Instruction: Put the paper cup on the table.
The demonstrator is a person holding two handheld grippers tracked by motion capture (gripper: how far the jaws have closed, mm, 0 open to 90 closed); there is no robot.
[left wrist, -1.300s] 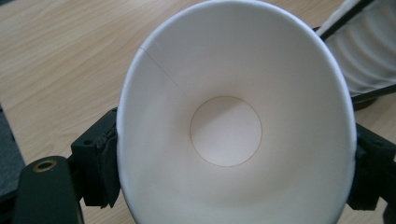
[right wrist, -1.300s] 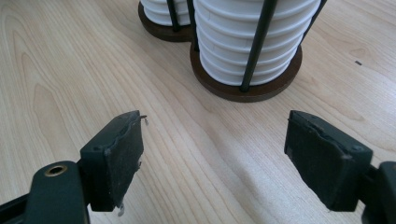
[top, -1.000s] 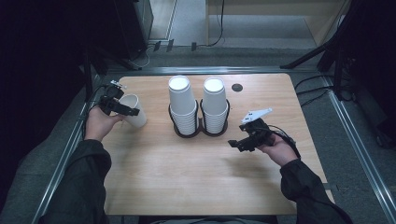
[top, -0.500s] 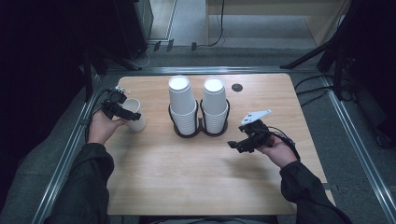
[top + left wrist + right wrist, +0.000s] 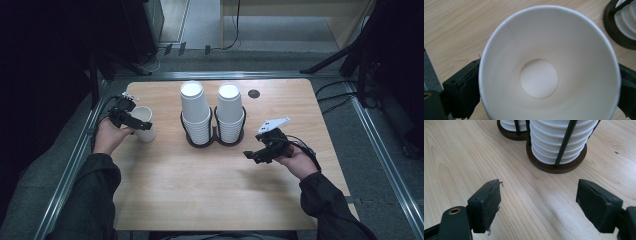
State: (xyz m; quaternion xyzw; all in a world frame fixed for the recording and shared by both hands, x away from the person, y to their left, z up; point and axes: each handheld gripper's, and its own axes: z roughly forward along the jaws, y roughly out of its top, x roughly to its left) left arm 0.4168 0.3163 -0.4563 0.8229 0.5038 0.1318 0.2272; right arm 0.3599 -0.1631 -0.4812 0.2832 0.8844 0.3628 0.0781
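Observation:
A single white paper cup [image 5: 146, 133] stands upright on the wooden table [image 5: 200, 190] at the left. My left gripper [image 5: 142, 124] reaches over it from above. In the left gripper view I look down into the cup [image 5: 539, 78], with one black finger [image 5: 461, 92] at each side of its wall. These jaws have just been opening with the cup between them, and the pads now rest beside the wall without squeezing it. My right gripper [image 5: 252, 156] hovers low at the right, open and empty [image 5: 539, 205], pointing at the cup stacks.
Two tall stacks of white cups [image 5: 195, 107] [image 5: 230, 105] stand mouth-down in a dark double holder [image 5: 200, 144] at the table's middle back. The nearer stack [image 5: 561, 142] sits just beyond the right jaws. A dark round hole [image 5: 254, 93] marks the back edge.
The left gripper and cup have shifted slightly nearer and lower in the high view, and the jaws have spread around the cup. The right gripper has stayed put.

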